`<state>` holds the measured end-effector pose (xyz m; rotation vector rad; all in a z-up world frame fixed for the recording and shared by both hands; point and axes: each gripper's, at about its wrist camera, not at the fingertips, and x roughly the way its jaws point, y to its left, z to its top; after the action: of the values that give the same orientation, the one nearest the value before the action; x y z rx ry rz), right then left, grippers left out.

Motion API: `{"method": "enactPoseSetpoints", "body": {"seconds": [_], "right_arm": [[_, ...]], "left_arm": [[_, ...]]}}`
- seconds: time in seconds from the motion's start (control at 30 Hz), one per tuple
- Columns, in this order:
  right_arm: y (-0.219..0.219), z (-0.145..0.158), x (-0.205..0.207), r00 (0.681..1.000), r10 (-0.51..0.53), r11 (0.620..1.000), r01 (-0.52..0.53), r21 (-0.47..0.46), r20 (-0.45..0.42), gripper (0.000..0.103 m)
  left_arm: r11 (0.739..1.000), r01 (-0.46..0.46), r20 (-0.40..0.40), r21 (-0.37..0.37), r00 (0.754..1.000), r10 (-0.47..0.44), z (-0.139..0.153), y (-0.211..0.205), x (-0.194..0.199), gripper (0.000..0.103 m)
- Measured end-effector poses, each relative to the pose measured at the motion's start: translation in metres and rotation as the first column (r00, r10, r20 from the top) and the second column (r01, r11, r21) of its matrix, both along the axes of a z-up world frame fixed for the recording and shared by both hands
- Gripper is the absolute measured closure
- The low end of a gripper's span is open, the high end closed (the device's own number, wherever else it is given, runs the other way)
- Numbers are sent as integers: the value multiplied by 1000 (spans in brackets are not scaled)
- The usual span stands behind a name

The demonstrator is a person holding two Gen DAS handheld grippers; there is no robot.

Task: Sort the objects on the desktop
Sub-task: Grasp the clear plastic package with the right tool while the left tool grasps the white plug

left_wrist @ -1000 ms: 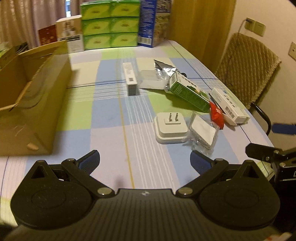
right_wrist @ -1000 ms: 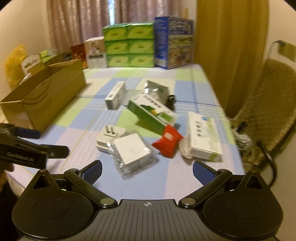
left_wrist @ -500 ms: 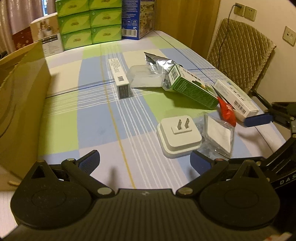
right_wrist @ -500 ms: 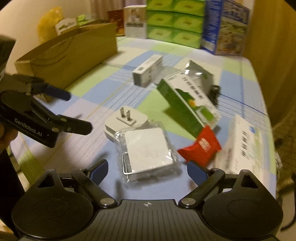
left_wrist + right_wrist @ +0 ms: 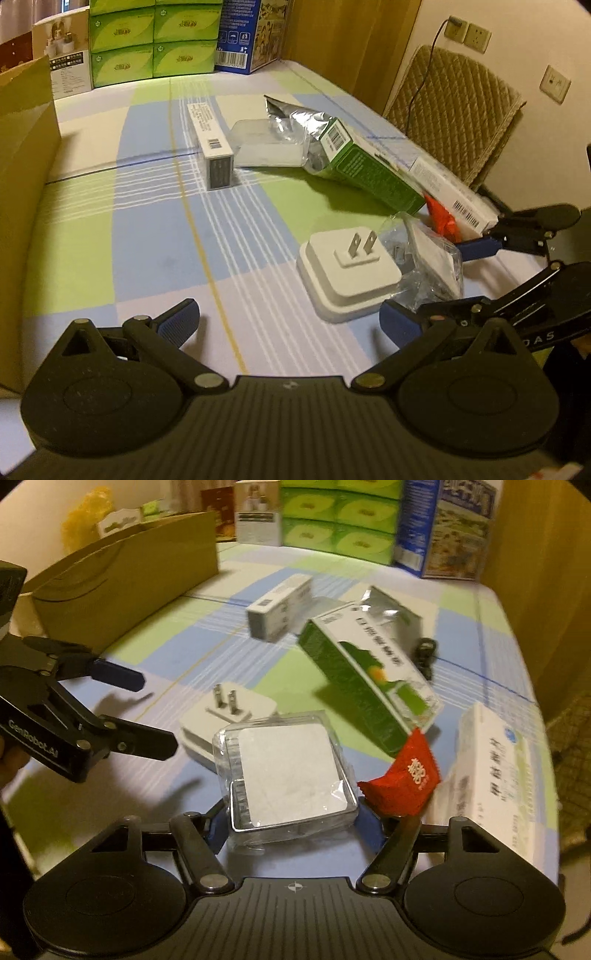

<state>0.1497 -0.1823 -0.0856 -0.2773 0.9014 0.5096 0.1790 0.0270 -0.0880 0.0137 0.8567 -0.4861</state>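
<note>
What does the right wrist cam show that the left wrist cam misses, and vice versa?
Right wrist only: the right gripper with its jaws, which have just been closing, around the plastic-wrapped white block, and a small black clip.
Left wrist only: the padded chair, wall sockets, a clear plastic case.
Both: white plug adapter, green carton, red packet, cardboard box, open left gripper.

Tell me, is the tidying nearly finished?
Hardly begun. Nothing looks sorted yet: the plug, green box and red sachet lie loose on the table; inside the cardboard box is hidden. In hand: the right tongs have just been closing around the wrapped white packet, grip unclear. The left tongs are open, empty. Everything is left.
</note>
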Motion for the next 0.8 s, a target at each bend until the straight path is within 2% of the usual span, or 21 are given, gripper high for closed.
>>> {"method": "enactPoseSetpoints", "body": {"seconds": [0.1,0.23,0.33,0.5,0.6,0.7,0.8], "right_arm": [[5,-1,2,1000,-24,999,24,-26,11,37],[11,-2,5,1000,-8,1000,8,15,11,37],[15,-2,4,1000,23,999,-23,46,-1,37],[1,0,9,994,-106,994,105,19,41,37],[-2,0,15,991,-125,992,125,7,55,37],[6,-3,19,995,-89,996,88,20,55,37],[17,-6,18,999,-6,998,4,56,48,37]], "left_arm": [[1000,-10,1,-12,1000,10,-1,2,1,1],[999,-11,10,-36,1000,12,2,5,0,1],[1000,-7,37,-26,999,8,6,5,-1,1],[999,27,56,32,998,-29,3,-1,2,1],[997,45,61,62,997,-49,-1,-6,6,1],[998,43,64,38,997,-46,1,-6,8,1],[1000,23,68,12,997,-23,4,-2,9,1]]}}
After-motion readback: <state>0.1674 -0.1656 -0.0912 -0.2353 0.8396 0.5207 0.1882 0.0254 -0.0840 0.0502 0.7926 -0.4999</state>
